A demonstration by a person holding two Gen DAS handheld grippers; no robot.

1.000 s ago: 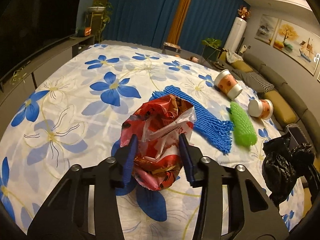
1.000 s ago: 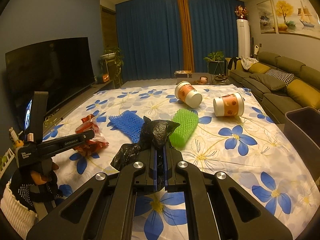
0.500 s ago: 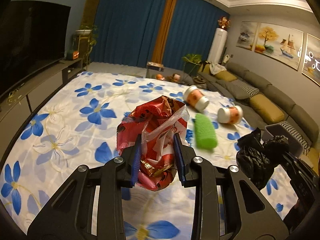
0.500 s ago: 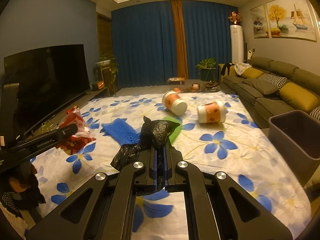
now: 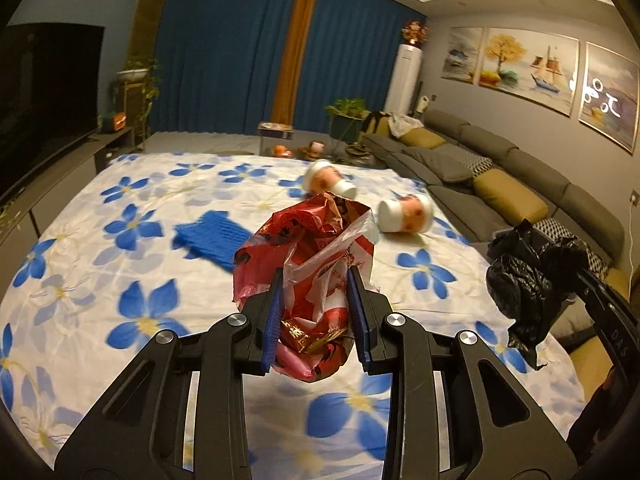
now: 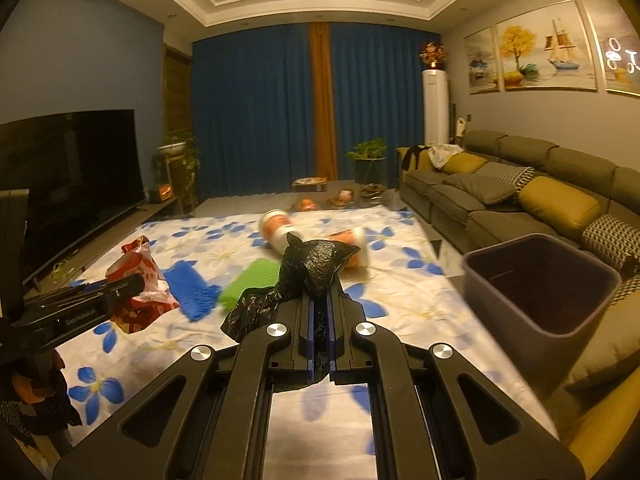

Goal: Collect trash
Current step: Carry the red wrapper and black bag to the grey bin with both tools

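My left gripper (image 5: 315, 280) is shut on a crumpled red snack bag (image 5: 312, 236) and holds it above the floral cloth (image 5: 120, 240). My right gripper (image 6: 319, 300) is shut on a crumpled black plastic bag (image 6: 316, 264), also clear of the cloth. In the left wrist view the black bag (image 5: 528, 280) hangs at the right. In the right wrist view the red bag (image 6: 140, 276) and left gripper (image 6: 132, 282) are at the left. Two paper cups (image 5: 328, 178) (image 5: 406, 214) lie tipped over on the cloth. A blue foam net (image 6: 188, 288) and a green foam net (image 6: 250, 280) lie on it too.
A dark, open-topped bin (image 6: 516, 304) stands to the right, beside the cloth. A grey sofa (image 6: 500, 200) with yellow cushions runs along the right wall. A television (image 6: 72, 168) on a low cabinet lines the left side. Plants and blue curtains are at the back.
Both grippers rose and swung right with their loads. The left jaws narrowed on the red bag. The bin came fully into the right wrist view.
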